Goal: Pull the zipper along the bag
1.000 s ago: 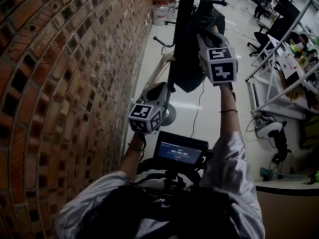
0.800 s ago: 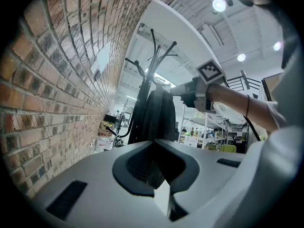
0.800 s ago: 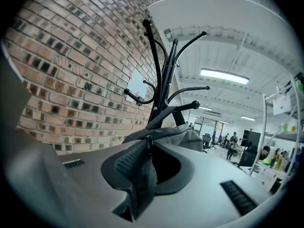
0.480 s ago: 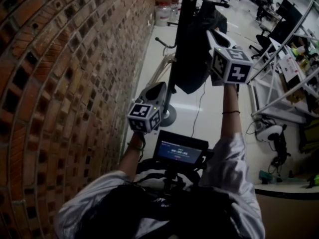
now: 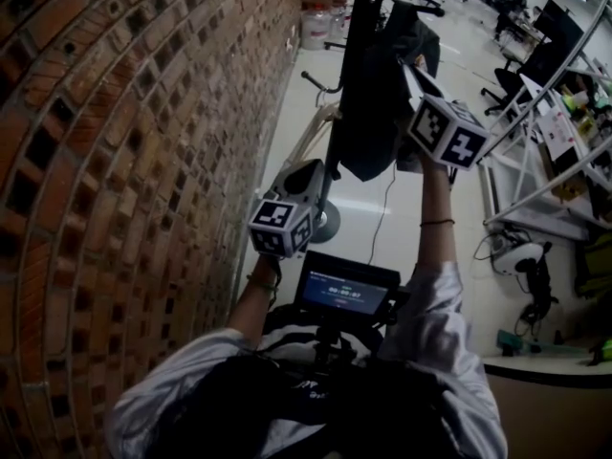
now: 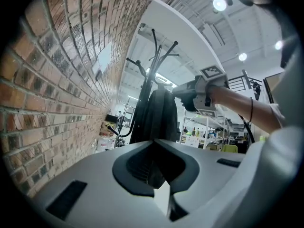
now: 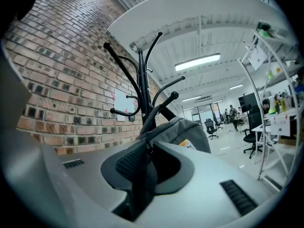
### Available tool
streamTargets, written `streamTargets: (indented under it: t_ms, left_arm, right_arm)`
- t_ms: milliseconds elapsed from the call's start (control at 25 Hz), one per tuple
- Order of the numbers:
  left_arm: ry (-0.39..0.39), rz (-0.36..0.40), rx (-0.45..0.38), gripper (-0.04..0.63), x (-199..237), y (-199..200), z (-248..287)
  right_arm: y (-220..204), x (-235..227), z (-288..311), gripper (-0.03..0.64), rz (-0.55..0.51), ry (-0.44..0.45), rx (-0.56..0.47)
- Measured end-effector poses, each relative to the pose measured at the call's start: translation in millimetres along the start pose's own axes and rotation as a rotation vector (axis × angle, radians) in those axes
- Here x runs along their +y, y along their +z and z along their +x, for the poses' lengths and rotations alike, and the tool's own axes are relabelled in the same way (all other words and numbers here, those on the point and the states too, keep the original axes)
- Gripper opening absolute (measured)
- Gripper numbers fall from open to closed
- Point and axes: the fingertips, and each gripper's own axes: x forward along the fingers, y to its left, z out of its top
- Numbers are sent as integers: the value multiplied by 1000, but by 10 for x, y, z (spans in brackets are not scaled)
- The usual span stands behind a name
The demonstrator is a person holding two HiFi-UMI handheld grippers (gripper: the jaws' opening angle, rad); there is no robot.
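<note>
a: your bag (image 5: 373, 103) hangs on the rack (image 7: 141, 80), just beside the brick wall (image 5: 124, 161). it is up off the floor (image 5: 363, 223).

b: yes, and it looks dark grey. in your right tool view its top sits right in front of the tool.

a: your right tool (image 7: 145, 148) is up high, at the top of the bag. its jaws have just been closing. now they are narrow and pinched on the zip tab (image 7: 139, 175). the tab runs as a dark strip between the jaws.

b: in the head view that tool is tipped to one side. your arm (image 5: 435, 228) reaches up to it.

a: your left tool (image 6: 153, 146) is lower down. it is near the bottom of the bag and close to the rack's pole.

b: its jaws are close together too. something dark sits between them. it looks like the bottom edge of the bag, so that tool holds the bag low down.

a: so one tool is high on the bag and one is low, well apart.

b: a small screen (image 5: 344, 293) glows at your chest, under both tools.

a: the zip line on the bag is too dark to see in the head view. you cannot tell how far along it is.
</note>
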Motion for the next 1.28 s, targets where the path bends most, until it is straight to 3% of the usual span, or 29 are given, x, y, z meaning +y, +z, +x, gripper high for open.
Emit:
streamTargets:
  t_ms: [200,240,480,1120,1280]
  left_arm:
    - [19,3,8,2,76,-8,-61]
    - [21,4,7,2,93,-10,-69]
    - [24,1,-8,0,134,35,-49]
    - [-2,-4,10,0,74,-47,-4]
    - [15,-11,6,1,128,-46,-18]
  right_arm:
    - [22,79,-25,44,-24,0,-36]
    - [25,85,-35,8,-60,-5,-37]
    - [211,181,-14,8,-328,-50,-20]
    - [172,354,58,9,-505,51,-37]
    - [87,324,135,9,-569,15,-29]
